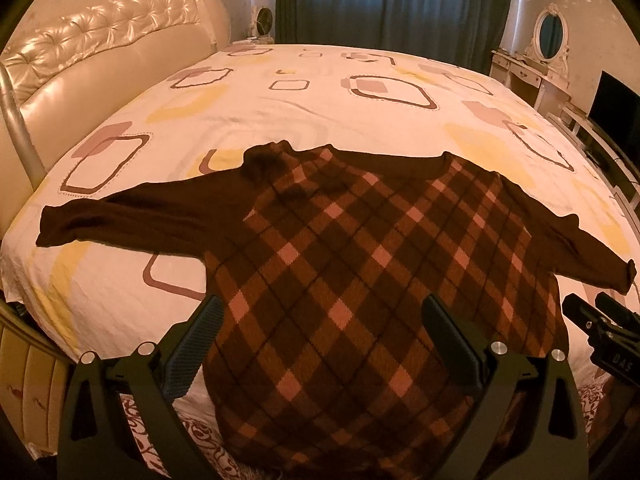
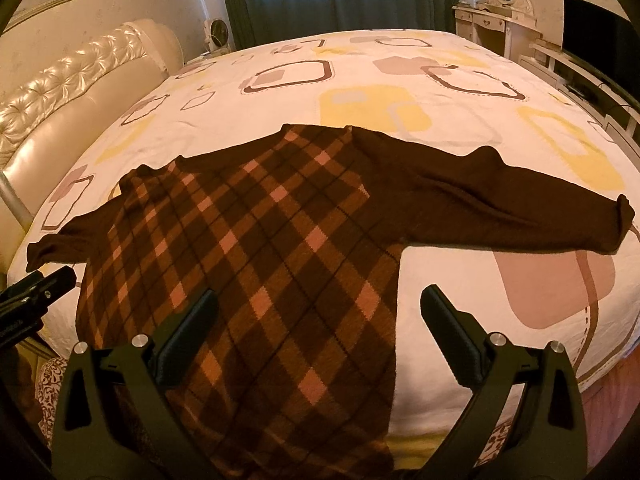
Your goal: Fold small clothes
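1. While both tools hang above the near edge of the bed [image 1: 360, 80], a sweater [image 1: 360, 264] lies spread flat on the bedsheet [image 2: 400, 80], its argyle front up and its hem draped over the near edge.
2. Left tool [image 1: 322, 344]: its two fingers stand wide apart, holding nothing. The blue-padded left finger [image 1: 192, 352] sits over the sweater's left hem edge; the black right finger [image 1: 456, 344] is over the patterned body. Whether either finger touches the knit cannot be told.
3. Right tool [image 2: 316, 332]: also spread wide and empty. Its left finger [image 2: 184, 340] is over the patterned body, and its right finger [image 2: 452, 336] is over bare sheet just beside the sweater's right side edge.
4. Each tool's tip shows at the edge of the other's view, so the two are side by side.
5. Left sleeve [image 1: 132, 216] stretches out plain brown toward the padded headboard [image 1: 100, 52]; the right sleeve [image 2: 520, 208] stretches the opposite way, its cuff slightly curled.
6. Collar [image 1: 268, 160] points toward the far curtain [image 1: 392, 0].
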### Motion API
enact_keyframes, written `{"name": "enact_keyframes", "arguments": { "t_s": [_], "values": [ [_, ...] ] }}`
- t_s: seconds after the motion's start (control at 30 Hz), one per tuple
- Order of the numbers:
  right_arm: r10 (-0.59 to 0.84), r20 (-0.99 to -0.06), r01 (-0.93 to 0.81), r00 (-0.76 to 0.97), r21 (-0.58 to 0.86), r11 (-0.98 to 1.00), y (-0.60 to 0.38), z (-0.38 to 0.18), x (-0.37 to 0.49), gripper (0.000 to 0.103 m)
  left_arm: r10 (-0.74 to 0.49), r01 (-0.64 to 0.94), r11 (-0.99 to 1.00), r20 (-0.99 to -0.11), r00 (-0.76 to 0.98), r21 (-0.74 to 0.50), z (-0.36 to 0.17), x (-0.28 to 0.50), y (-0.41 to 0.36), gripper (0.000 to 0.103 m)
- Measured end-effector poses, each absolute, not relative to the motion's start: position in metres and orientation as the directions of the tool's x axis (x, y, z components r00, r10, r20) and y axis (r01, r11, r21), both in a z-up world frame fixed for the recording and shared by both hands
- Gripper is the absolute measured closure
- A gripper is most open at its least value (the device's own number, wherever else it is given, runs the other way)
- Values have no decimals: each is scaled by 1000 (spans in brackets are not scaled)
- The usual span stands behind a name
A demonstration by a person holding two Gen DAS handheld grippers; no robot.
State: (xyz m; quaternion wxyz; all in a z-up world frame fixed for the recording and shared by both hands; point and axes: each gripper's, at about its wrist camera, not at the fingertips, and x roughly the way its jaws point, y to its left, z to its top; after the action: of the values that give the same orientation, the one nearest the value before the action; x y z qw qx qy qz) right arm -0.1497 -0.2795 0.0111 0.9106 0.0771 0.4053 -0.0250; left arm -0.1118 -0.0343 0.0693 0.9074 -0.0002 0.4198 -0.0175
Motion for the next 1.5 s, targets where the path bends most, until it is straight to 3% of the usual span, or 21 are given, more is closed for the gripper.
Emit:
{"name": "enact_keyframes", "arguments": {
  "t_s": [1.1,1.23,1.37,1.5],
  "values": [
    [-15,-763,106,646,70,992,-272,5,-152,2,-41,33,999,-768,639,-26,63,-117,-38,4],
    [34,-776,120,629,140,983,-295,12,-143,2,-44,33,999,-769,638,-29,61,-117,-38,4],
    [48,-754,217,655,249,944,-359,26,-137,2,-40,26,999,-779,626,-30,56,-115,-38,4],
    [-96,-774,438,625,246,865,-463,33,-145,2,-28,19,1000,-789,614,-21,51,-111,-37,4]
  ]
}}
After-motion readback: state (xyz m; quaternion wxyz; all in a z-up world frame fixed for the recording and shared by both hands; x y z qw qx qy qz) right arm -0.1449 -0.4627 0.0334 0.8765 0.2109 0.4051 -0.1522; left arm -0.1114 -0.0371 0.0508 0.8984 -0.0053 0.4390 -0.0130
